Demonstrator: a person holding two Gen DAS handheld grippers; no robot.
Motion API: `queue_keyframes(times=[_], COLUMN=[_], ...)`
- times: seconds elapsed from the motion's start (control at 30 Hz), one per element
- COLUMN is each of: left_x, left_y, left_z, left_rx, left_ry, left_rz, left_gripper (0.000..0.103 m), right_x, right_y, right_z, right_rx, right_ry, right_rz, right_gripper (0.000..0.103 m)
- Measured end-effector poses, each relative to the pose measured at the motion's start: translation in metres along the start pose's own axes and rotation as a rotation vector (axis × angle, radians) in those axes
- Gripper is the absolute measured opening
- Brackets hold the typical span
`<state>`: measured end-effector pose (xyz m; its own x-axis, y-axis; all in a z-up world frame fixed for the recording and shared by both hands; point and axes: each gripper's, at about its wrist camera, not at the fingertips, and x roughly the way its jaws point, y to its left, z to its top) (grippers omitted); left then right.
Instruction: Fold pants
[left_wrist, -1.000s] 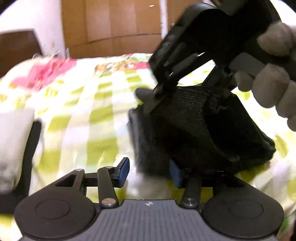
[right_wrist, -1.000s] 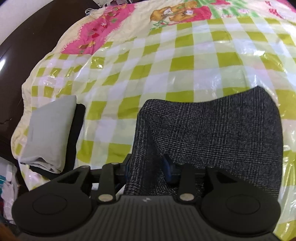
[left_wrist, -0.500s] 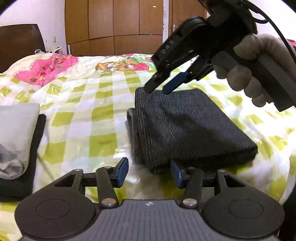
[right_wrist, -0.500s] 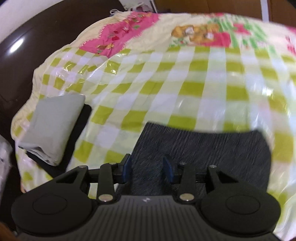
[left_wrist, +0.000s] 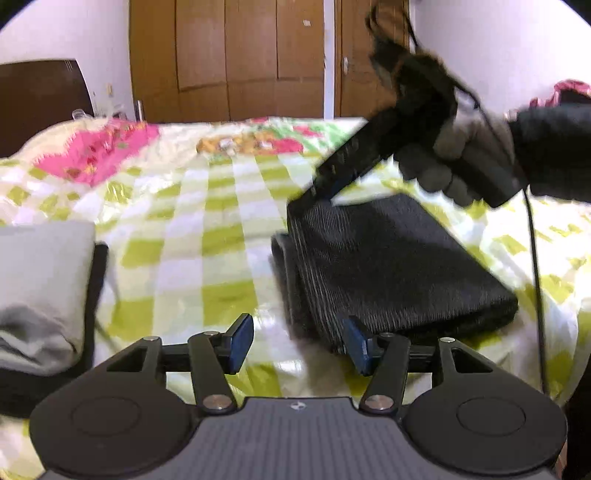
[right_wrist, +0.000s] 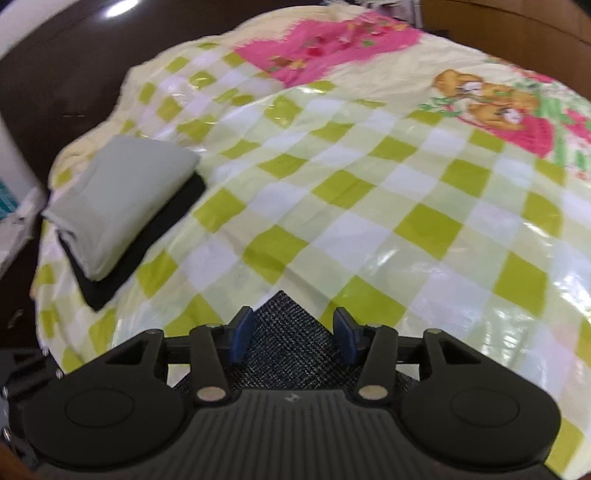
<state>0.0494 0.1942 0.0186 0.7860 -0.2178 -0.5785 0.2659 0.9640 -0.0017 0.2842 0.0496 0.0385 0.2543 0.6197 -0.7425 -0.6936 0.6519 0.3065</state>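
The dark grey pants (left_wrist: 391, 262) lie folded into a thick rectangle on the green-and-white checked bed cover (left_wrist: 207, 229). My left gripper (left_wrist: 299, 345) is open and empty just in front of the near left corner of the fold. My right gripper (right_wrist: 293, 338) is open above the fold's far corner (right_wrist: 284, 321). In the left wrist view it (left_wrist: 321, 192) hovers at the far left corner of the pants, held by a gloved hand (left_wrist: 458, 162); its fingertips are blurred there.
A folded light grey garment on a folded black one (right_wrist: 118, 206) lies at the bed's left edge, also in the left wrist view (left_wrist: 40, 280). A dark headboard (right_wrist: 62, 81) and wooden wardrobe doors (left_wrist: 236, 62) border the bed. A cable (left_wrist: 535, 280) hangs from the right gripper.
The right gripper let go of the top layer, which dropped flat onto the fold. It then opened wider and moved over the far left corner. The left gripper stayed open near the front corner.
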Motion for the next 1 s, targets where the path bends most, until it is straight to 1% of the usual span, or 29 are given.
queue_keyframes(times=[0.07, 0.1, 0.17, 0.2, 0.23, 0.27, 0.3, 0.33, 0.37, 0.43, 0.5, 0.63, 0.77, 0.83, 0.93, 1.0], left_x=[0.004, 0.011, 0.028, 0.037, 0.046, 0.054, 0.059, 0.062, 0.063, 0.061, 0.059, 0.060, 0.077, 0.081, 0.084, 0.087], left_y=[0.002, 0.003, -0.002, -0.006, -0.010, -0.014, -0.016, -0.017, -0.017, -0.019, -0.017, -0.012, -0.009, -0.009, -0.007, -0.007], left_z=[0.006, 0.008, 0.010, 0.010, 0.011, 0.012, 0.013, 0.015, 0.018, 0.024, 0.030, 0.035, 0.020, 0.013, 0.011, 0.010], left_rx=[-0.037, -0.059, -0.060, -0.043, -0.021, -0.006, -0.002, -0.002, 0.000, 0.029, 0.041, 0.021, -0.020, -0.011, -0.015, -0.013], left_ry=[-0.022, -0.018, -0.005, 0.011, 0.031, 0.047, 0.058, 0.067, 0.072, 0.066, 0.058, 0.034, 0.076, 0.083, 0.083, 0.083], left_rz=[-0.025, -0.042, -0.041, -0.028, -0.010, -0.002, -0.011, -0.030, -0.042, -0.028, -0.022, 0.004, 0.020, 0.038, 0.043, 0.048], left_gripper=[0.070, 0.070, 0.070, 0.070, 0.068, 0.066, 0.055, 0.042, 0.038, 0.031, 0.029, 0.027, 0.027, 0.027, 0.027, 0.027], right_x=[0.003, 0.006, 0.010, 0.010, 0.010, 0.010, 0.008, 0.005, 0.002, -0.007, -0.015, -0.021, 0.003, 0.021, 0.039, 0.045], right_y=[-0.004, -0.006, -0.007, -0.007, -0.008, -0.009, -0.009, -0.009, -0.010, -0.010, -0.006, -0.007, -0.015, -0.016, -0.017, -0.019], right_z=[0.001, 0.001, 0.001, 0.001, 0.000, -0.001, -0.002, -0.003, -0.003, -0.001, 0.002, 0.010, 0.006, -0.002, -0.013, -0.019], right_rx=[0.002, 0.000, -0.012, -0.015, -0.012, -0.005, -0.005, -0.003, 0.008, 0.028, 0.016, 0.033, 0.092, 0.105, 0.096, 0.083], right_ry=[0.009, 0.019, 0.030, 0.019, 0.016, 0.016, 0.008, 0.001, 0.000, -0.013, -0.028, -0.069, -0.074, -0.068, -0.078, -0.109], right_rz=[0.024, 0.039, 0.061, 0.066, 0.075, 0.076, 0.071, 0.072, 0.076, 0.070, 0.048, 0.020, -0.001, -0.017, -0.046, -0.055], right_gripper=[0.052, 0.052, 0.053, 0.046, 0.033, 0.031, 0.028, 0.021, 0.017, 0.013, 0.012, 0.010, 0.010, 0.010, 0.012, 0.013])
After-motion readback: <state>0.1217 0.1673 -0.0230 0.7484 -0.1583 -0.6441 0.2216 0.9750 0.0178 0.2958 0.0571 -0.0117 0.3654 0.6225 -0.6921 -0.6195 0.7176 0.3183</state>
